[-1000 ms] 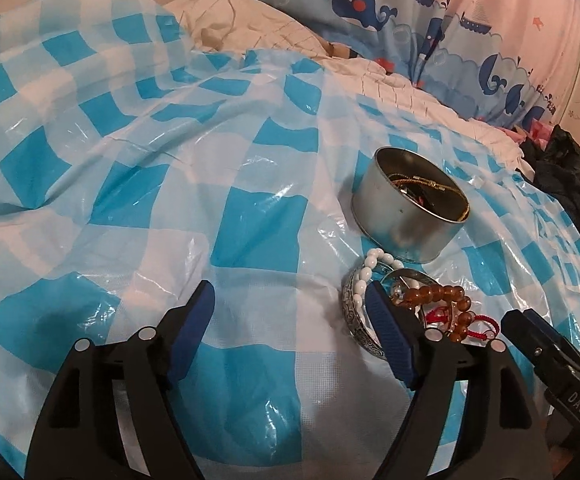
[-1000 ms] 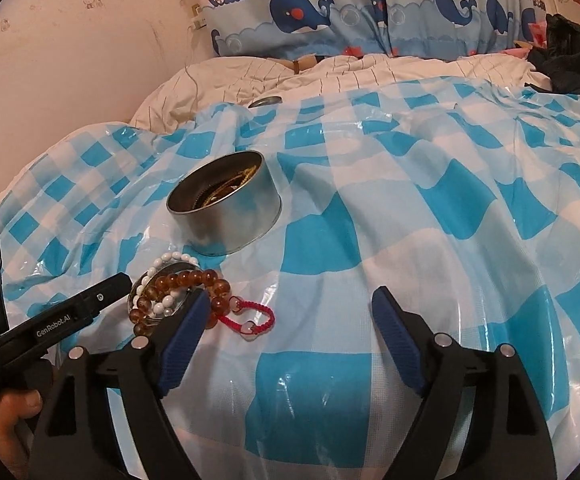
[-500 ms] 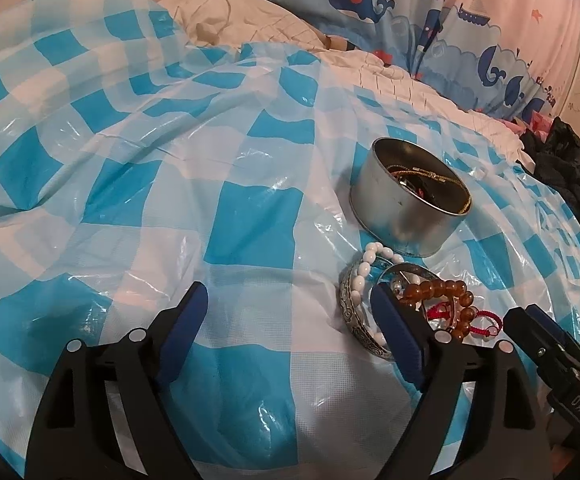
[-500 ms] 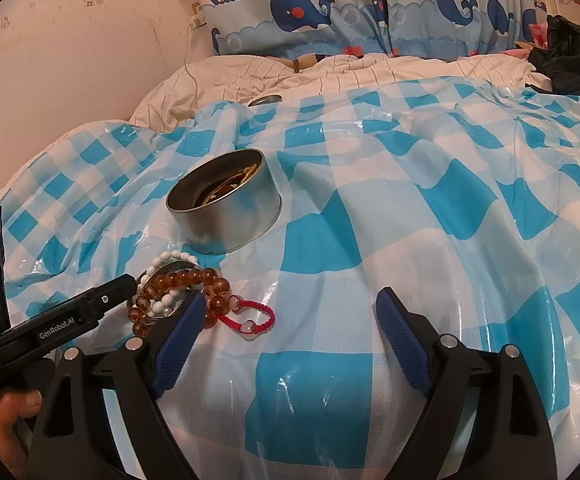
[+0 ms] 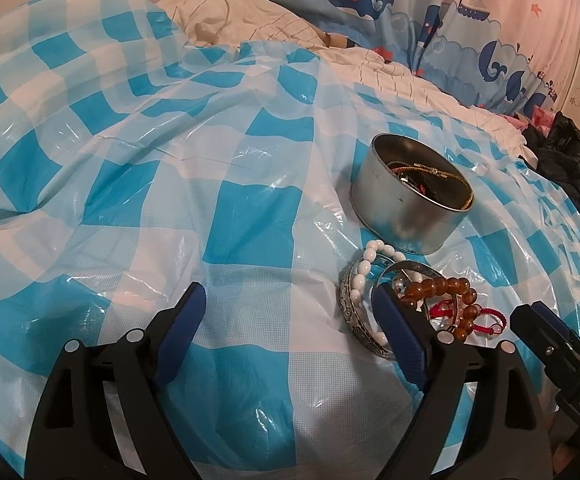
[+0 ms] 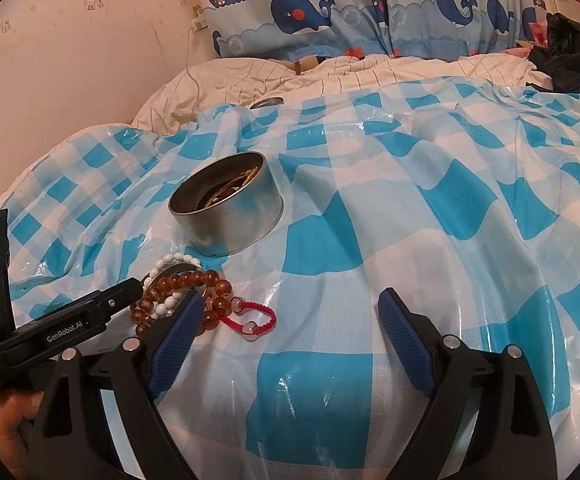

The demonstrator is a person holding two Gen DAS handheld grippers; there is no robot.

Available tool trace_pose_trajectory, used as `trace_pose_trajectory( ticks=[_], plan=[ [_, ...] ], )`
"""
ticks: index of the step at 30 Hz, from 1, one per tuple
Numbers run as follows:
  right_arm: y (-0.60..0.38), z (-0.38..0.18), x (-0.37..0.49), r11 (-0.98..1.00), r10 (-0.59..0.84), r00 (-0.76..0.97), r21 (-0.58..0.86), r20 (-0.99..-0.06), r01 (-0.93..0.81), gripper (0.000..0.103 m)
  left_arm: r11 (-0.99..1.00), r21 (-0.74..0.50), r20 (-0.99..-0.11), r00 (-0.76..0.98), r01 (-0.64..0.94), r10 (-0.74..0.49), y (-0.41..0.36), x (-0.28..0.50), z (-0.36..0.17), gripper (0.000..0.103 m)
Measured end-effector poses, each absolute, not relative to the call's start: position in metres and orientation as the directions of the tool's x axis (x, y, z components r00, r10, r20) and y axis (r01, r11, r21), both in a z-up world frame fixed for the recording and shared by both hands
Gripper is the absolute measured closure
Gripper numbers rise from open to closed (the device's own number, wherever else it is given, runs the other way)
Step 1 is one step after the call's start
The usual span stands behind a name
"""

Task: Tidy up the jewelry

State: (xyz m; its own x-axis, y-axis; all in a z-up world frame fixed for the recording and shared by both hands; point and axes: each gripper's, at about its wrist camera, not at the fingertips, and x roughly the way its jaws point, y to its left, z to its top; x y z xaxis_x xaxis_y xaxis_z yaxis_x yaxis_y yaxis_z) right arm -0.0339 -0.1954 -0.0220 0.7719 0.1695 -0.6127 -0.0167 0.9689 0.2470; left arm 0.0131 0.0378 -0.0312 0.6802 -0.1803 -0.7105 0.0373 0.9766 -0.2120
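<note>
1. Jewelry, left wrist view: one pile of loose pieces lay on the blue-and-white checked plastic sheet (image 5: 250, 216) over the bed. I counted four pieces: one white bead bracelet (image 5: 364, 270), one amber bead bracelet (image 5: 438, 288), one engraved silver bangle (image 5: 352, 312) and one red cord bracelet (image 5: 486, 318).
2. One round metal tin (image 5: 406, 216) stood upright just beyond the pile, with more pieces inside; a gold-coloured chain showed at its rim, and the rest could not be counted.
3. The left tongs (image 5: 290, 320) stood wide apart with only bare sheet between them. The pile lay just outside the tongs' right blue finger (image 5: 394, 332), which overlapped the bangle in view; whether they touched could not be told.
4. The right tongs' black tip (image 5: 546, 332) showed at the lower right, just past the red cord.
5. Right wrist view: the same single tin (image 6: 230, 216) and single pile appeared at left, with the white beads (image 6: 170, 264), amber beads (image 6: 186, 284) and red cord (image 6: 254, 318) visible.
6. The right tongs (image 6: 290, 324) were spread wide and gripped nothing. The pile lay against the outer side of their left finger (image 6: 178, 328), the red cord reaching just inside the gap.
7. The left tongs (image 6: 70, 324) came in from the left edge, held by a hand (image 6: 10, 424), tip at the amber beads.
</note>
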Motion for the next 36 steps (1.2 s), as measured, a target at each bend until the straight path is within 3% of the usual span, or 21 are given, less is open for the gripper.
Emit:
trace_pose_trajectory(
  ticks=[36],
  plan=[
    [-0.1955, -0.0223, -0.0338, 0.969, 0.17, 0.772, 0.248, -0.612, -0.017, 0.017, 0.977, -0.209, -0.712, 0.679, 0.037, -0.178, 0.0368, 0.0131, -0.0305, 0.02]
  ],
)
